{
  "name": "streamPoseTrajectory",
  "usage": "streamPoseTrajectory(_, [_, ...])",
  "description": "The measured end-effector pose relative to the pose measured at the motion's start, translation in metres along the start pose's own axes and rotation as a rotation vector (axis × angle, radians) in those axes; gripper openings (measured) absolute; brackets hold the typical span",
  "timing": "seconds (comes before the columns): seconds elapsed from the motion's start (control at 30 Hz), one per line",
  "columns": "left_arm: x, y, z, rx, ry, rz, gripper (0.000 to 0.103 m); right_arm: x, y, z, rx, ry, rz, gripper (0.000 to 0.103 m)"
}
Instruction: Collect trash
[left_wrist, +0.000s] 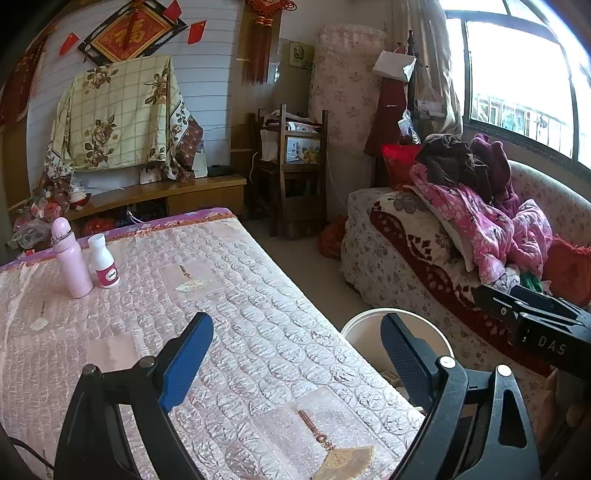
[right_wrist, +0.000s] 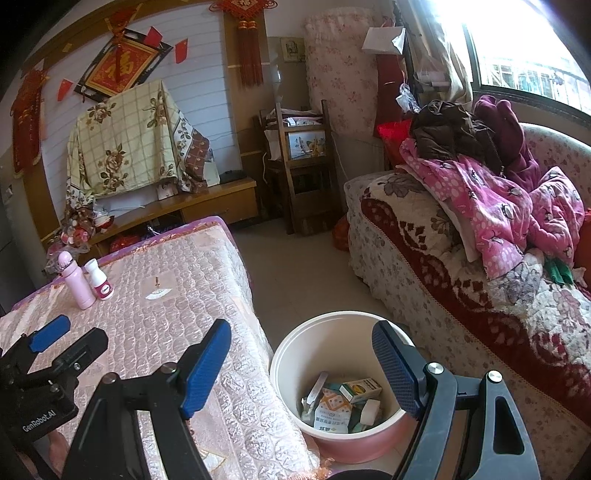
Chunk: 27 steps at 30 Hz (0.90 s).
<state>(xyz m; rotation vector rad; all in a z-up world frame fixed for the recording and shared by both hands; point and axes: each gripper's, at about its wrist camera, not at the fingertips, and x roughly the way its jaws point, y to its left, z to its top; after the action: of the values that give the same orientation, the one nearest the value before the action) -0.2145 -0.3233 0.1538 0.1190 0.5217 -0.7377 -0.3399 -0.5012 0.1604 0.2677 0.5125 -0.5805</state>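
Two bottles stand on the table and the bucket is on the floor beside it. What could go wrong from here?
1. The pink bottle and the white bottle stand very close together at the far end of the table; grasping one could tip the other.
2. The bucket sits below the table edge, and already holds boxes and packets; a bottle released too early might miss it.
3. Both hand-held grippers, left and right, are open and empty and close together, so they might collide.

A quilted table (right_wrist: 155, 332) fills seven o'clock; a flask (right_wrist: 77, 284) and a white bottle (right_wrist: 100, 280) stand touching at its nine o'clock end; a sofa (right_wrist: 424, 258) at three o'clock bears heaped clothes (right_wrist: 491, 192); a chair (right_wrist: 306, 166) at twelve.
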Motion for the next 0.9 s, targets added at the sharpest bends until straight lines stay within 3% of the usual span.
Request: streamPoseTrajectory(0.9, [0.01,-0.008,-0.004,0.017,0.023,-0.004,0.092,0.011,-0.006,-0.005,0.007,0.033,-0.007,0.081])
